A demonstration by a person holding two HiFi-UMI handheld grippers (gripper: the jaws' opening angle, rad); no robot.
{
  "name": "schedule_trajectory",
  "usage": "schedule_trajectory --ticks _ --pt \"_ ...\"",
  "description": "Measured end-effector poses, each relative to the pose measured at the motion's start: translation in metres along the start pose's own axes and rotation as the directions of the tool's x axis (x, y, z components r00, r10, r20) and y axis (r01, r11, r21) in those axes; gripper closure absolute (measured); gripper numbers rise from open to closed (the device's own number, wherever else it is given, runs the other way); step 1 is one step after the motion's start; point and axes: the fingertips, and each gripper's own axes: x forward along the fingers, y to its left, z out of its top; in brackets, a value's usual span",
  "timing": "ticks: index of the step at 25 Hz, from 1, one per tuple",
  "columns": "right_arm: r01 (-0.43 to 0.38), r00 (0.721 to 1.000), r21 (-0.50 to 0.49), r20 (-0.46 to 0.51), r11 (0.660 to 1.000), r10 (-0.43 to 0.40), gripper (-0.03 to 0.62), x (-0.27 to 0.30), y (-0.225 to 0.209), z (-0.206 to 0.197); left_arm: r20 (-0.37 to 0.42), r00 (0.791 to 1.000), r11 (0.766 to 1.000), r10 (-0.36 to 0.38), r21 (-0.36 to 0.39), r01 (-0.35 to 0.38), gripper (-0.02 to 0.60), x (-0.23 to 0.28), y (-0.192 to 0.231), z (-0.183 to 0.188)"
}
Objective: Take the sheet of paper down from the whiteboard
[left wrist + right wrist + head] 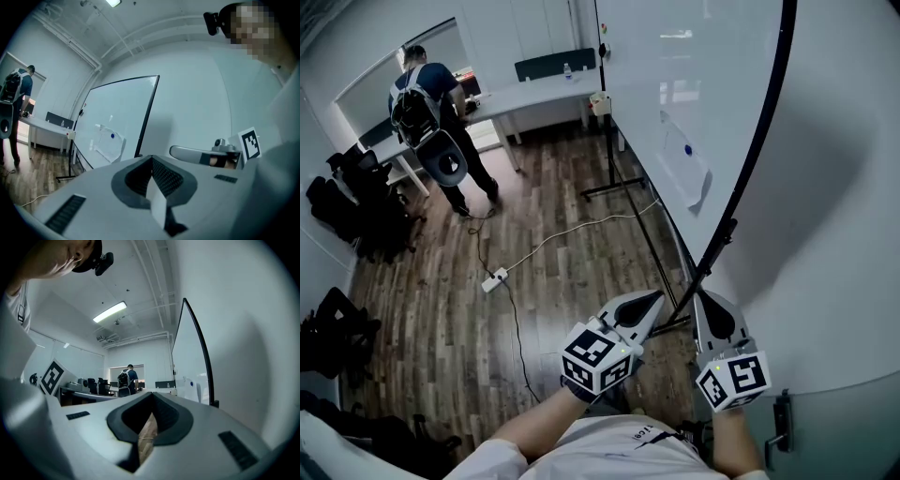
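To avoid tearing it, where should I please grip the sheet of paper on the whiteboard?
Grip the sheet of paper at its near corner, coming along the whiteboard from the person's side: that corner seems curled off, while the blue magnet pins the middle.

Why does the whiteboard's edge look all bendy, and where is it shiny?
Head view: the wide lens bows the whiteboard frame into a curve, a pale glare streak sits near its top, and a soft grey shadow falls on the wall. Right gripper view: the ceiling light glows bright, and the corners go black.
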Motion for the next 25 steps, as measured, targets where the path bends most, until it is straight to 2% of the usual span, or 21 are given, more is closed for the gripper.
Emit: schedule_trajectory --ticks 8,16,23,25 --pt "0.119 0.993 -0.062 -0.007 0.991 -0.119 0.58 0.084 -0.027 0.001 0.0 0.997 0.996 -0.082 0.027 0.082 0.569 0.047 0.077 0.02" --pt "0.263 0.963 -0.078 -0.044 0.962 -0.267 0.58 0.158 -0.06 -0.007 -0.034 0.986 0.986 -0.162 0.032 0.163 0.569 0.093 0.157 0.035" --pt "0.347 0.93 -0.093 -0.093 0.933 -0.355 0.576 0.187 -0.095 -0.016 -0.049 0.979 0.98 -0.2 0.002 0.2 0.569 0.13 0.192 0.034" --pt "0.356 0.925 -0.094 -0.103 0.93 -0.364 0.55 0.194 -0.106 -0.021 -0.055 0.978 0.979 -0.202 -0.007 0.202 0.569 0.142 0.199 0.032"
